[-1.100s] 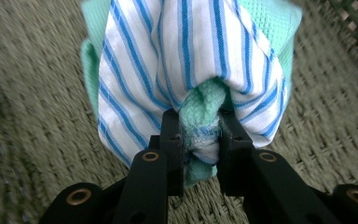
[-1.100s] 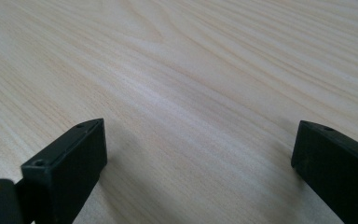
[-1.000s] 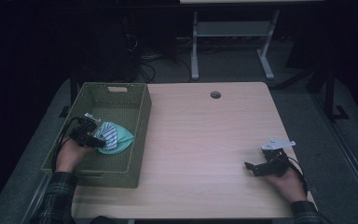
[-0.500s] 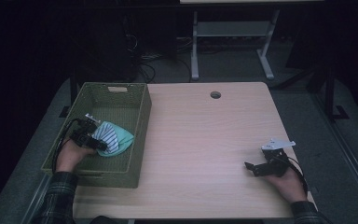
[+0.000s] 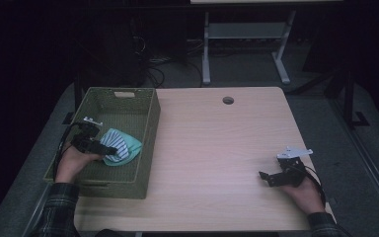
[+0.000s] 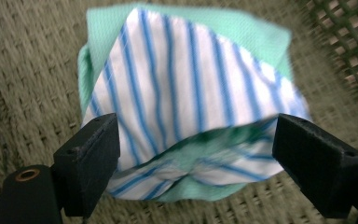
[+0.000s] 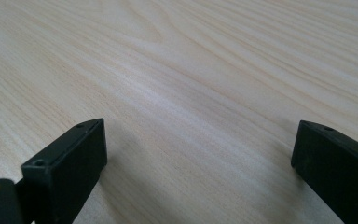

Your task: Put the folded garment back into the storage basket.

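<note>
Room: dark all around, with cables and a metal stand on the floor behind my wooden counter.
Basket: a green woven basket sits on the left side of the counter.
Cloth: a folded cloth, green with blue and white stripes, lies on the bottom of the basket, near its right wall.
Left tongs: my left tongs are down in the basket, right at the cloth. Their jaws have just been opening and now stand wide.
Close look: in the left gripper view the cloth sits between the two black jaws, but the jaws stand off to each side and do not squeeze it.
What changed: a second ago the jaws were pinched much closer; now they have let go.
What it means: I think the cloth is dropped off in the basket, so this step looks done.
Right tongs: my right tongs rest low over the bare counter, far from the basket, jaws wide with nothing between them.
Next: I guess I should lift the left tongs straight up so they do not drag the cloth.
</note>
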`<act>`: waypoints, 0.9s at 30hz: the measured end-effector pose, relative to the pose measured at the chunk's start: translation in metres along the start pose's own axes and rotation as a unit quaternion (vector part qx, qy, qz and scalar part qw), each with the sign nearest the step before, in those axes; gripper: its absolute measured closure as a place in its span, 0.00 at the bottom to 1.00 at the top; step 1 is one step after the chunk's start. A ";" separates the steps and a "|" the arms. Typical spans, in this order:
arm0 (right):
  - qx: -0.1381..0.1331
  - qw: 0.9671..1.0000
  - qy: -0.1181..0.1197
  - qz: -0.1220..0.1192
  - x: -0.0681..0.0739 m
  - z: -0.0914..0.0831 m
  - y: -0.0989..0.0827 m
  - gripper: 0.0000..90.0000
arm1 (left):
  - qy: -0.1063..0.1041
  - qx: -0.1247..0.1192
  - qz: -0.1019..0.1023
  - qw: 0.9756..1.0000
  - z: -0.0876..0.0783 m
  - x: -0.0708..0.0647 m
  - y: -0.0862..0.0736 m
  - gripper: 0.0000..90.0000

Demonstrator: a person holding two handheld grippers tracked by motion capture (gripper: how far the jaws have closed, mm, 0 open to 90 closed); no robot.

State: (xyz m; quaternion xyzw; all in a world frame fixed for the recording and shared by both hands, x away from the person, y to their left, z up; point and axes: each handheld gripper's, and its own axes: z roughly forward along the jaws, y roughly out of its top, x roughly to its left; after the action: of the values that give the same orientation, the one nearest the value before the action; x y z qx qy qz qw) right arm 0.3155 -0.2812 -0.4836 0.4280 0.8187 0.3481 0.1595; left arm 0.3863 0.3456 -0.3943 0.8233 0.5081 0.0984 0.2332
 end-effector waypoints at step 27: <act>0.000 1.000 0.000 0.000 0.000 0.000 0.000 0.03 | -0.079 -0.127 0.071 0.986 -0.041 -0.103 0.062 0.16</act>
State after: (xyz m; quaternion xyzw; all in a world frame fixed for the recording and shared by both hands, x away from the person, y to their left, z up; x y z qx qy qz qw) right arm 0.3155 -0.2812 -0.4836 0.4281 0.8185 0.3483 0.1595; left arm 0.3710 0.2430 -0.3212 0.8259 0.4119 0.1134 0.3679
